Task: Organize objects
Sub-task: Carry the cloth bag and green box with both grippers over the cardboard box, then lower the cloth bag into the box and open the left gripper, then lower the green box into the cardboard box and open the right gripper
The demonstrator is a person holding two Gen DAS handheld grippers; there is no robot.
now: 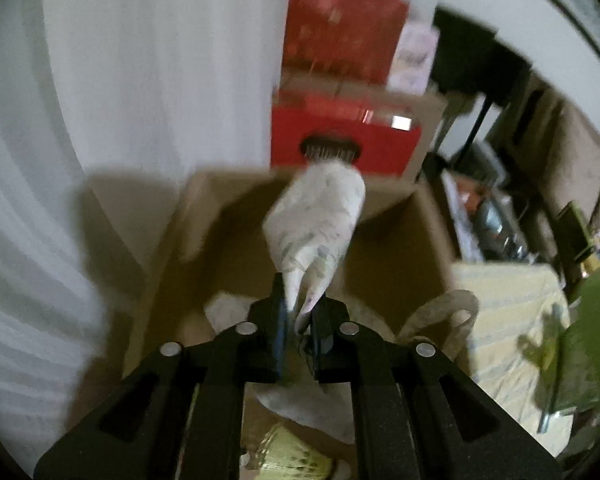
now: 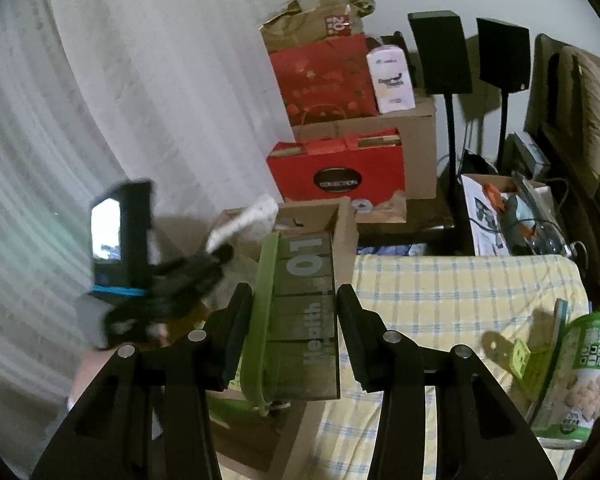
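My left gripper [image 1: 300, 312] is shut on a white patterned cloth pouch [image 1: 320, 220] and holds it above an open cardboard box [image 1: 428, 220]. The same gripper [image 2: 220, 254] with the white pouch [image 2: 246, 216] shows blurred in the right wrist view, over the box [image 2: 346, 220]. My right gripper [image 2: 294, 316] is shut on a green-edged grey box printed "Health 01" [image 2: 304, 300], held upright beside the cardboard box. White cloth [image 1: 228, 308] and a yellow item [image 1: 288, 452] lie inside the cardboard box.
A yellow checked cloth [image 2: 452, 292] covers the surface to the right, with a green snack can [image 2: 580, 376] and green clips [image 2: 520, 356] on it. Red gift boxes [image 2: 340, 172] and cartons stack behind. Speakers [image 2: 440, 52] stand on poles. White curtain [image 2: 100, 80] hangs left.
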